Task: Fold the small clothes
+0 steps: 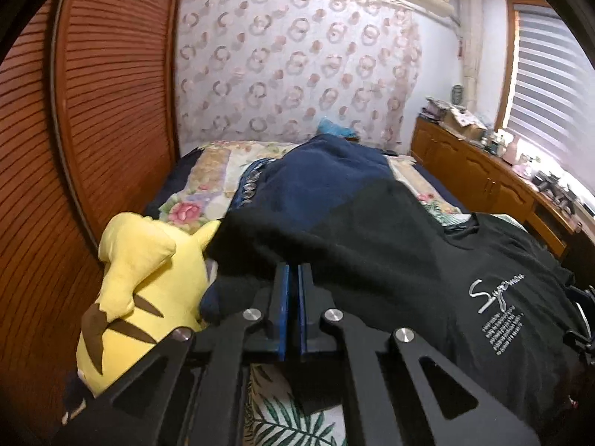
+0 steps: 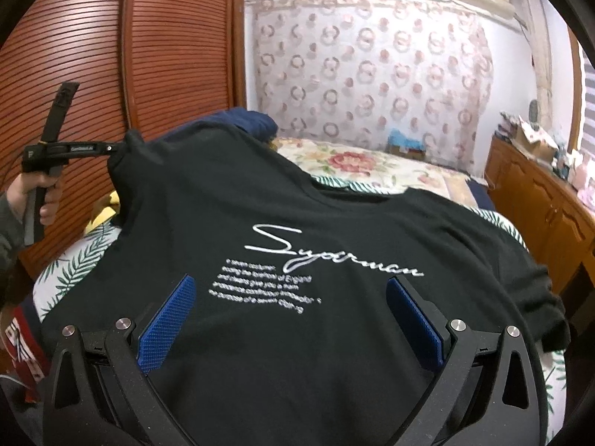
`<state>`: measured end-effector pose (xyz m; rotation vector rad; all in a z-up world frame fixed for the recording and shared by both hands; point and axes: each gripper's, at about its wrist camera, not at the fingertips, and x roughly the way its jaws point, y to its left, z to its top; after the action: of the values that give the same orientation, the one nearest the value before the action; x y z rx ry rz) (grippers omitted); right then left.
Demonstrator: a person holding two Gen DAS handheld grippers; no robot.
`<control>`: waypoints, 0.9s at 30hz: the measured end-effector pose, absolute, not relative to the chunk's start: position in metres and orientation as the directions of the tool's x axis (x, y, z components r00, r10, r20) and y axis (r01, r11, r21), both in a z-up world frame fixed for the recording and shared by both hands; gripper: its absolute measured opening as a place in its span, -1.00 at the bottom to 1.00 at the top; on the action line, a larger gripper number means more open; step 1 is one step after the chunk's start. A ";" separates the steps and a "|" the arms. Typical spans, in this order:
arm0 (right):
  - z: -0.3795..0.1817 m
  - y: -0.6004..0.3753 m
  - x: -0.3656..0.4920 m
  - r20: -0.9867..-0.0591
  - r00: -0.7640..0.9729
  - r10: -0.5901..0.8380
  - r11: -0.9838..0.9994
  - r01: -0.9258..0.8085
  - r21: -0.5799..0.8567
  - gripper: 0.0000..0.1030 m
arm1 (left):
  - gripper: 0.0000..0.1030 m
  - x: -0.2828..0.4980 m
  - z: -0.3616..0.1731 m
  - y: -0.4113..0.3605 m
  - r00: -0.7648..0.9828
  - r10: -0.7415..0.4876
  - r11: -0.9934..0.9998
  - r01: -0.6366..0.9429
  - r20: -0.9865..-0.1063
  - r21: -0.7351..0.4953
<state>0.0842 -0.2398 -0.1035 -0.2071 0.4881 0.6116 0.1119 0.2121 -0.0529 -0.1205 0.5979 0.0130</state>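
Your left gripper (image 1: 293, 271) is closed, and its two blue pads (image 1: 284, 297) pinch a corner of the black T-shirt (image 2: 297, 223). From the right wrist camera you can see that same gripper off to the left, held up in your left hand (image 2: 33, 193), with the shirt's corner (it looks like a sleeve end) lifted into a little peak at its tip.

Your right gripper (image 2: 290, 290) is wide open. Its blue pads stand far apart, one on each side of the white writing (image 2: 316, 256) on the shirt's front. You cannot tell from these pictures if the pads touch the cloth or only hang just above it.

The black T-shirt lies spread on the bed (image 2: 372, 163), front side up, over a bedcover (image 1: 275, 420) with green leaves and pink flowers. A dark blue piece of clothing (image 1: 327, 171) lies heaped behind the shirt, closer to the far wall.

A yellow plush toy (image 1: 137, 290) sits at the left edge of the bed, touching the black shirt and close to your left gripper. Behind it stands a brown wardrobe (image 1: 111, 93) with slatted doors. A wooden cabinet (image 1: 483, 178) with many small things on top runs along the right side, under the window blinds (image 1: 550, 85).
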 end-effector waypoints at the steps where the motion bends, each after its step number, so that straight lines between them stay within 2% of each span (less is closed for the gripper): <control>1: -0.105 -0.239 0.083 -0.498 0.708 0.500 0.800 -0.598 -0.046 1.00 | -1.00 0.111 -0.051 0.211 0.827 -0.026 0.993 -0.041 -0.562 -0.107; 7: -0.111 -0.242 0.084 -0.510 0.701 0.498 0.802 -0.597 -0.038 1.00 | -1.00 0.102 -0.032 0.197 0.850 -0.021 0.999 -0.007 -0.526 -0.052; 10: -0.111 -0.245 0.084 -0.506 0.705 0.498 0.806 -0.591 -0.031 1.00 | -1.00 0.099 -0.021 0.197 0.868 0.019 0.999 -0.037 -0.496 -0.027; 11: -0.110 -0.245 0.084 -0.506 0.705 0.497 0.807 -0.590 -0.030 1.00 | -0.90 0.099 -0.019 0.199 0.869 0.038 0.999 -0.051 -0.494 -0.013; 12: -0.111 -0.246 0.084 -0.505 0.706 0.497 0.808 -0.589 -0.028 1.00 | -0.61 0.102 -0.019 0.201 0.862 0.074 0.997 -0.078 -0.501 0.013; 13: -0.111 -0.247 0.084 -0.504 0.706 0.498 0.808 -0.588 -0.027 1.00 | -0.47 0.104 -0.020 0.203 0.855 0.094 0.995 -0.095 -0.510 0.024; 18: -0.115 -0.246 0.083 -0.511 0.701 0.498 0.807 -0.590 -0.023 1.00 | -0.28 0.127 -0.037 0.221 0.800 0.072 0.994 -0.109 -0.596 -0.025; 24: -0.118 -0.245 0.084 -0.516 0.696 0.499 0.805 -0.593 -0.021 1.00 | -0.26 0.155 -0.060 0.235 0.736 0.054 0.991 -0.122 -0.675 -0.055; 27: -0.118 -0.246 0.084 -0.514 0.697 0.500 0.806 -0.592 -0.020 1.00 | -0.28 0.151 -0.060 0.227 0.751 0.065 0.994 -0.103 -0.657 -0.020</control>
<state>0.0838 -0.2455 -0.1176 -0.1899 0.5151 0.6125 0.1506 0.2266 -0.0605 -0.0562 0.7155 0.0920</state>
